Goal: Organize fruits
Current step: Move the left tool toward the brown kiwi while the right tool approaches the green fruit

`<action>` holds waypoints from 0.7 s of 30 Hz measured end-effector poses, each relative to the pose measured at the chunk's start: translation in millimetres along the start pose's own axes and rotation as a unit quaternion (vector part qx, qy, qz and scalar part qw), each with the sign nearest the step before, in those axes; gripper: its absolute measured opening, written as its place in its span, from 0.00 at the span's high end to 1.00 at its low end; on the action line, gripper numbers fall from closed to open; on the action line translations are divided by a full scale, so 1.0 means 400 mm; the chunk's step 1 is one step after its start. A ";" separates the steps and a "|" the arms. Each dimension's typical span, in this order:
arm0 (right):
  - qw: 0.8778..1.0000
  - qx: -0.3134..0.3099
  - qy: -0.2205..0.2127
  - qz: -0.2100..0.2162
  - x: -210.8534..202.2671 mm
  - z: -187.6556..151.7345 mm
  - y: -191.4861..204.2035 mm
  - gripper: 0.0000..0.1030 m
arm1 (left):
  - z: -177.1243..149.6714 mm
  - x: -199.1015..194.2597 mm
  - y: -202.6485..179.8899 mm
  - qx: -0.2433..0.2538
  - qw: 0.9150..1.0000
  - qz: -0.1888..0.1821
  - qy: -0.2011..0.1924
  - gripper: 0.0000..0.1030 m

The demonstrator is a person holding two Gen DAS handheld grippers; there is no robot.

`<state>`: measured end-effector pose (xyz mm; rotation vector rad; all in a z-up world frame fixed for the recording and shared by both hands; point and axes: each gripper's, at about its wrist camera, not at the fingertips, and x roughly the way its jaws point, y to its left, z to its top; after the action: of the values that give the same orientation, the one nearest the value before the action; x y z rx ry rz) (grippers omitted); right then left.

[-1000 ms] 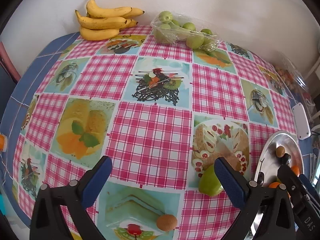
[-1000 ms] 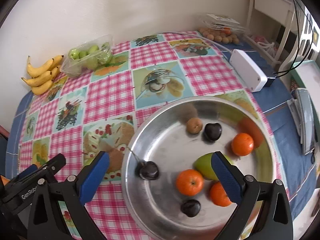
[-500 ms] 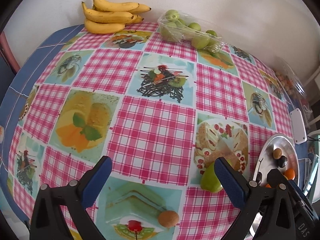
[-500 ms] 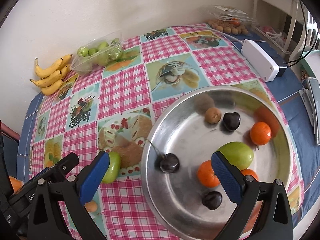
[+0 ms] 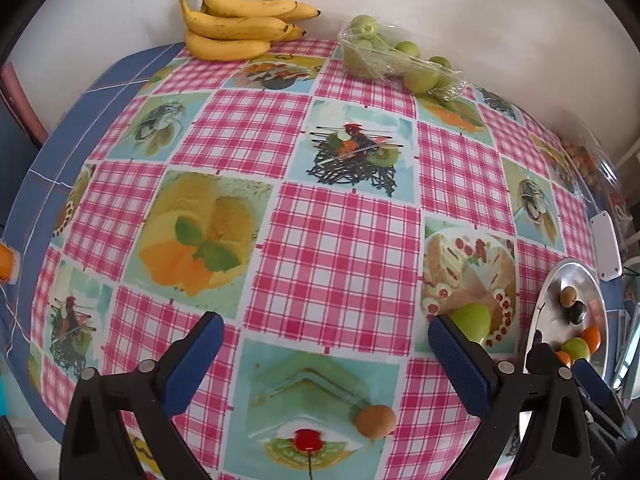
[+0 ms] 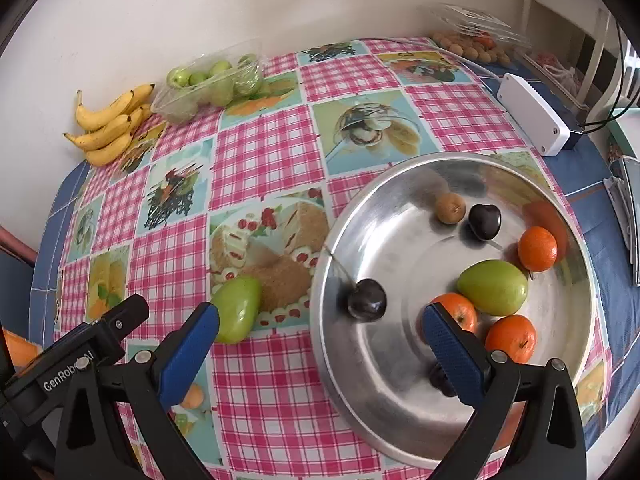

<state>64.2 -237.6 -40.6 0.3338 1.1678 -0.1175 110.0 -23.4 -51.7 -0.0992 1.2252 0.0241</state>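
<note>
A: Which step was in hand?
B: Gathering loose fruit. Both the left gripper (image 5: 324, 354) and right gripper (image 6: 320, 336) had jaws spread, empty. A green pear (image 6: 237, 309) lay on the surface, lower left, beside the metal bowl (image 6: 400, 360).
A: Next?
B: Probably closing on it. Only the left view showed the small brown fruit (image 5: 375, 420).

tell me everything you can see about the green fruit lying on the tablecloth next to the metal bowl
The green fruit is smooth, glossy, yellow-green and pear-shaped, lying on its side on the tablecloth over a printed cake picture. It sits just outside the metal bowl, apart from its rim. Nothing grips it; the open right gripper hovers near it.
</note>
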 end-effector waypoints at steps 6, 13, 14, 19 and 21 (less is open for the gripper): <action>1.000 -0.009 0.005 -0.003 -0.008 -0.013 0.025 0.02 | -0.009 -0.011 0.022 -0.004 1.000 0.000 0.006 0.00; 1.000 -0.023 -0.001 -0.003 -0.034 -0.031 0.051 0.02 | -0.019 -0.039 0.045 -0.012 1.000 0.005 -0.003 0.00; 1.000 -0.025 -0.001 -0.003 -0.037 -0.033 0.054 0.02 | -0.020 -0.041 0.048 -0.013 1.000 0.005 -0.004 0.00; 0.999 -0.033 -0.002 -0.003 -0.049 -0.044 0.067 0.02 | -0.027 -0.049 0.064 -0.018 1.000 0.009 -0.001 0.00; 0.999 -0.036 -0.001 -0.002 -0.052 -0.047 0.070 0.02 | -0.030 -0.049 0.068 -0.019 1.000 0.009 0.001 0.00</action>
<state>46.7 -206.9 -22.8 0.2689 1.1672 -0.0788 90.2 3.2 -38.9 -0.1210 1.2284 0.0627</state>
